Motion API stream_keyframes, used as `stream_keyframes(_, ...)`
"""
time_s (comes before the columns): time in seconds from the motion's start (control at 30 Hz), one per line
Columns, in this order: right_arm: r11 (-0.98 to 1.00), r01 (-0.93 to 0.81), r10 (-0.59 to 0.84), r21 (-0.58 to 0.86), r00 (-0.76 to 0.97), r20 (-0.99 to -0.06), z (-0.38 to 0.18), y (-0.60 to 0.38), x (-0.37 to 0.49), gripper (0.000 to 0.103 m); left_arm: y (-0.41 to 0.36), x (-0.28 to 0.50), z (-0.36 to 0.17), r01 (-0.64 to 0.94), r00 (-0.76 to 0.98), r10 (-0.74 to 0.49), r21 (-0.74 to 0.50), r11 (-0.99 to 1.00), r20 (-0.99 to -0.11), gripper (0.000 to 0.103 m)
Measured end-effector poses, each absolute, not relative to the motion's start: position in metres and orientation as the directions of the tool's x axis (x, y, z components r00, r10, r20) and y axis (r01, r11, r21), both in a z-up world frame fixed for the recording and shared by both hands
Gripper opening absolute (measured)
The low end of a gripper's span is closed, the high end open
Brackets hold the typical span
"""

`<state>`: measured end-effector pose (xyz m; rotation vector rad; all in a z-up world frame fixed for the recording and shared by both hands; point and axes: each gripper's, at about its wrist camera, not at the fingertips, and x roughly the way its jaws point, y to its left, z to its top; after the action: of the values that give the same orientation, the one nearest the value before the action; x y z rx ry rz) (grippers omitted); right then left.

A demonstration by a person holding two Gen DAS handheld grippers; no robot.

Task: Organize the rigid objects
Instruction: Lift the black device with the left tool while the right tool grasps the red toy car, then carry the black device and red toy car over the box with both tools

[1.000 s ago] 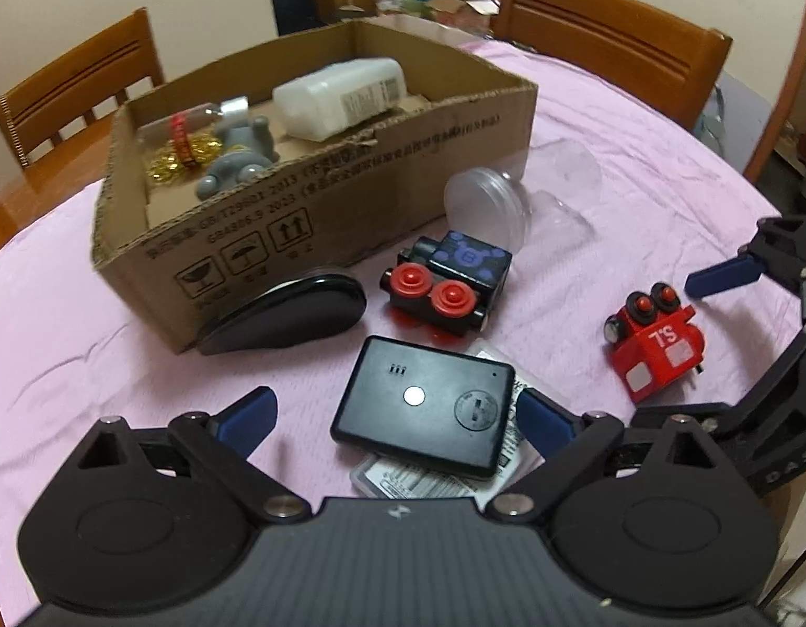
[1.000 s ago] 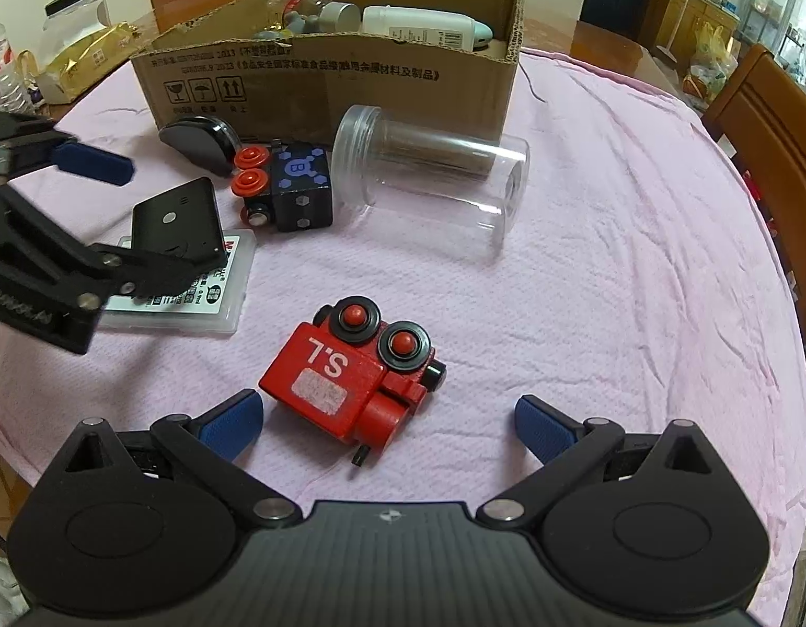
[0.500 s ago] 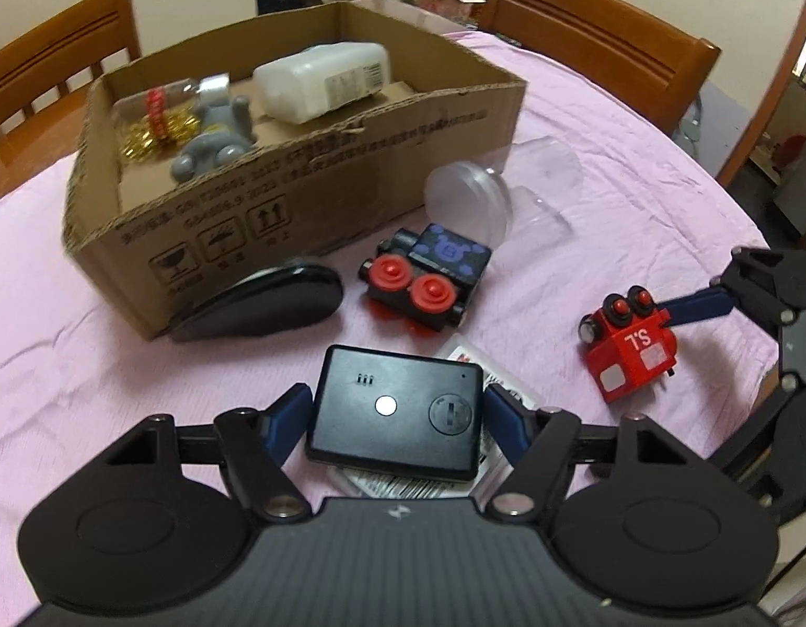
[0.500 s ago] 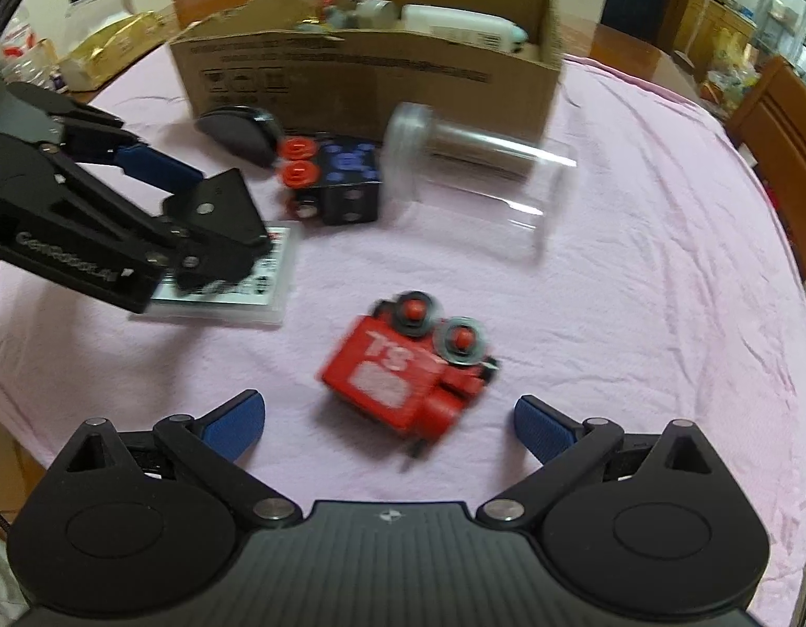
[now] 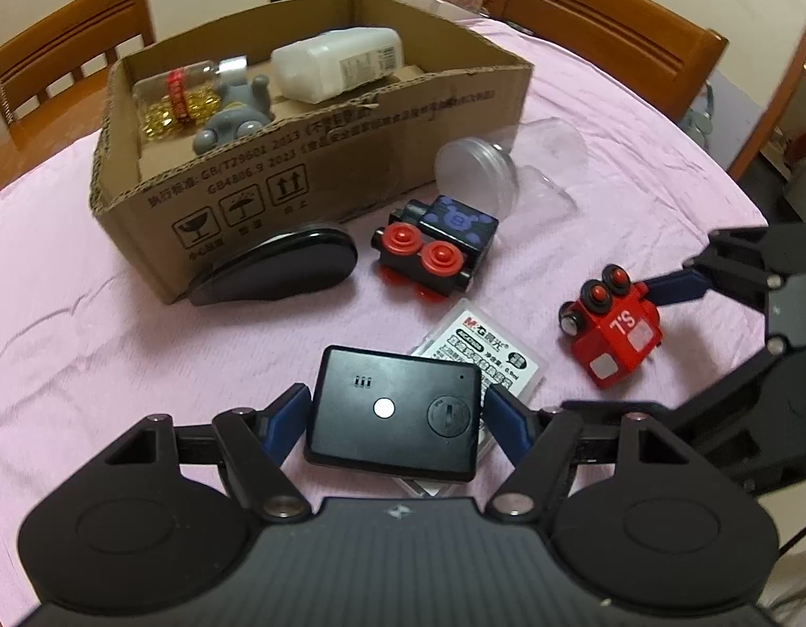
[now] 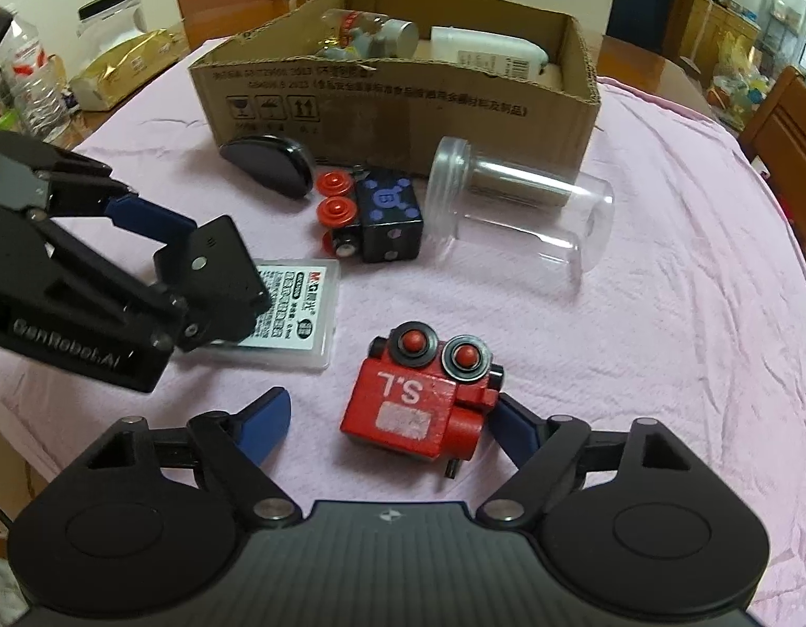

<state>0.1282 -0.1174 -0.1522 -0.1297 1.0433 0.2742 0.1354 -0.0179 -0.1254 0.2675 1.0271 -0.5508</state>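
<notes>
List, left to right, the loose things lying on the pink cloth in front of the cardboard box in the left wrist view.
Glossy black teardrop-shaped case → black toy train block with red wheels → clear plastic jar lying on its side → red wooden toy train marked S.L.

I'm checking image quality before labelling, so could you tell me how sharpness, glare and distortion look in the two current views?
Left wrist view: sharp on the black device; fisheye bends the cardboard box edges; corners vignette dark. Right wrist view: mostly sharp, the left gripper body slightly soft; highlights streak the clear jar; the pink cloth is evenly lit.
</notes>
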Motion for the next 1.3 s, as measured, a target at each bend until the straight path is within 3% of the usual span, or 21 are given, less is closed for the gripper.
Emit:
stream_keyframes(0.23,0.962,-0.271,0.120,-0.020,0.490,-0.864,-0.153,-0.109,0.127,0.079,-0.025,0.133,-0.123,0.626,0.390,-0.309,0.003,0.780,-0.868,0.071)
stream_keyframes(0.4,0.967,-0.254,0.109,-0.023,0.492,-0.864,-0.149,-0.115,0.130,0.058,-0.023,0.135,-0.123,0.618,0.371,-0.315,-0.021,0.786,-0.874,0.069)
stream_keyframes(1.3,0.889,-0.455,0.207,-0.047,0.492,-0.845,-0.072,-0.134,0.158,0.056,-0.018,0.160,-0.041,0.537,0.450,-0.268,0.017,0.844,-0.852,0.069)
